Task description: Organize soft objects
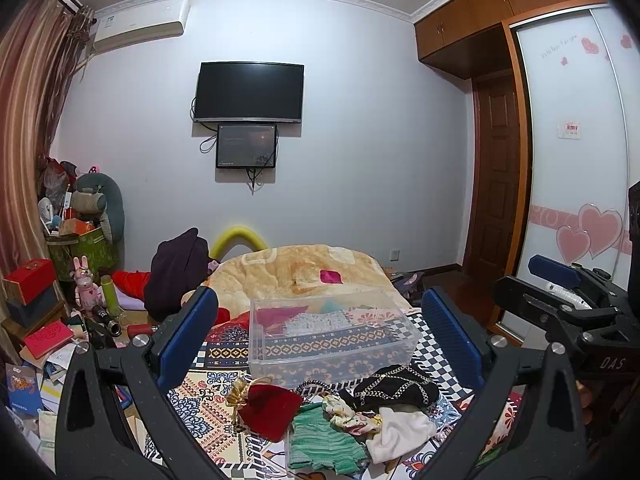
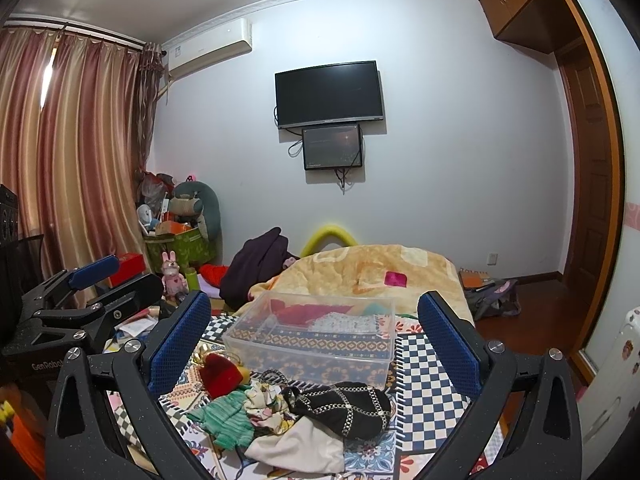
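Both the left hand-held gripper (image 1: 320, 332) and the right hand-held gripper (image 2: 314, 334) gape wide and grasp nothing, with the pile of soft objects (image 2: 288, 416) just below their fingers and the clear bin (image 2: 316, 334) lying beyond on the bed (image 2: 432, 364).

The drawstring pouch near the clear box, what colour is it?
Dark red velvet pouch with a gold ribbon tie, clearest in the left wrist view.

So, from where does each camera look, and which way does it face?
Left wrist: on the left gripper, facing the clear box and far wall; its own open fingers show, with the right gripper at the right edge.
Right wrist: on the right gripper, same direction; left gripper at the left edge.
Shared: box, television, soft pile.
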Demonstrator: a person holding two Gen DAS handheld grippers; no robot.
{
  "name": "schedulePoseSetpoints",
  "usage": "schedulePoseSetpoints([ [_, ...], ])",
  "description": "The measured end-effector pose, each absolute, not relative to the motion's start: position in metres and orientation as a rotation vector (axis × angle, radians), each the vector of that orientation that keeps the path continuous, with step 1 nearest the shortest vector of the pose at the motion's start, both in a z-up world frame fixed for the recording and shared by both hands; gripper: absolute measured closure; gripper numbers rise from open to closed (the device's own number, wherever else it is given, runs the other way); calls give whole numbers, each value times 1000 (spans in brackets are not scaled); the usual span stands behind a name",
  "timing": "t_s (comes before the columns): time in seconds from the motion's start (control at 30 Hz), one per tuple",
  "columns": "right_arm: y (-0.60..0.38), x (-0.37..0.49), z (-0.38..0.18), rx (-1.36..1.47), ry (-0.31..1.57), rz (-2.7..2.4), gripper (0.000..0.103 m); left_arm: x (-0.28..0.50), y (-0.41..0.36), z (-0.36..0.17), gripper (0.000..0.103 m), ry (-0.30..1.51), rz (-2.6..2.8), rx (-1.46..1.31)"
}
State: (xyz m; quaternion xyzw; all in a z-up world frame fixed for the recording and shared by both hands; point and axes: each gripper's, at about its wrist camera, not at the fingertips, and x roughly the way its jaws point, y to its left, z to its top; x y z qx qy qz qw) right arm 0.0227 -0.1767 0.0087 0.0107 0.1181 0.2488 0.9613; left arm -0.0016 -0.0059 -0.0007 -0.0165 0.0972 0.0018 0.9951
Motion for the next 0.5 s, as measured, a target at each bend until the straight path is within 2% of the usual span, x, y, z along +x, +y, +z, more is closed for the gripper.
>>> schedulePoseSetpoints([
  [0.5, -179, 21, 10, 26, 234, 505, 0, -2, -5, 1, 0, 195, 2, -37],
])
